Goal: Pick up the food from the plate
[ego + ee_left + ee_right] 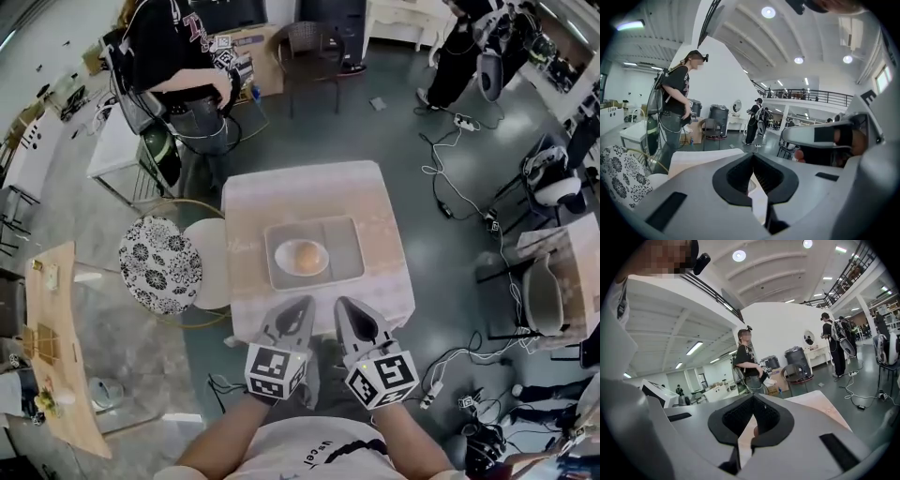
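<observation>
**Shut claws, food waiting ahead**

Left claw (301, 304) and right claw (344, 304) sit side by side, both closed tight and holding nothing. Straight ahead of the left claw, a little way off, the round food (302, 255) rests on the plate (278, 267). The left claw looks better lined up with it.

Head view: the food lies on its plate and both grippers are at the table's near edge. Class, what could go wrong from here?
1. The left gripper and the right gripper both have their jaws together. Reaching in like that would probably shove the food rather than grip it.
2. The food looks round, so an off-centre pinch may roll it off the plate onto the tray.
</observation>
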The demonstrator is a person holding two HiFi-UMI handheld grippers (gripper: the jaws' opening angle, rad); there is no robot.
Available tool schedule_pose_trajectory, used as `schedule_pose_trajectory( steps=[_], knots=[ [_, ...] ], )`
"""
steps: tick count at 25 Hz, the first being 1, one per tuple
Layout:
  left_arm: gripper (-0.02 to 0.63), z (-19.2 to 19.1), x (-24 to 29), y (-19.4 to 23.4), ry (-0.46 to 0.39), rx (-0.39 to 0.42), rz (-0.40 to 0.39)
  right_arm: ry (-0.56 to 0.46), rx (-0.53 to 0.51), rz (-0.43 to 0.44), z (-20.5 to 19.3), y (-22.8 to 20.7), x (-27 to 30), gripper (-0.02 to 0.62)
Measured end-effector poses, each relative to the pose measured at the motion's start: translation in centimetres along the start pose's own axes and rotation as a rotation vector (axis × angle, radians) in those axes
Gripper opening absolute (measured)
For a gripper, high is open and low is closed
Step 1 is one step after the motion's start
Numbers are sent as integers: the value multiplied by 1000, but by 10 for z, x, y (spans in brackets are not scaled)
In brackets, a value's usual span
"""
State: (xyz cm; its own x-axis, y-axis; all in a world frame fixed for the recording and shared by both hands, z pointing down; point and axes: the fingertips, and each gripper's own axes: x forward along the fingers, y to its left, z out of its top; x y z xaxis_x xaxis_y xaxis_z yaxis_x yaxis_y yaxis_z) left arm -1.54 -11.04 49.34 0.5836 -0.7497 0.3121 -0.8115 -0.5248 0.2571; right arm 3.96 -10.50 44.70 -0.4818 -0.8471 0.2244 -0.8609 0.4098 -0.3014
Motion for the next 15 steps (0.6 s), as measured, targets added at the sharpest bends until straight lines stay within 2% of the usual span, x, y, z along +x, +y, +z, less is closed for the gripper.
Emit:
schedule_pose_trajectory(
  steps=[7,15],
  knots=[
    [6,-9,53,30,33,-19,39,50,6,37,-9,-35,52,14],
    [8,-40,95,67,72,-40,78,107,30,49,-42,-57,93,14]
  ],
)
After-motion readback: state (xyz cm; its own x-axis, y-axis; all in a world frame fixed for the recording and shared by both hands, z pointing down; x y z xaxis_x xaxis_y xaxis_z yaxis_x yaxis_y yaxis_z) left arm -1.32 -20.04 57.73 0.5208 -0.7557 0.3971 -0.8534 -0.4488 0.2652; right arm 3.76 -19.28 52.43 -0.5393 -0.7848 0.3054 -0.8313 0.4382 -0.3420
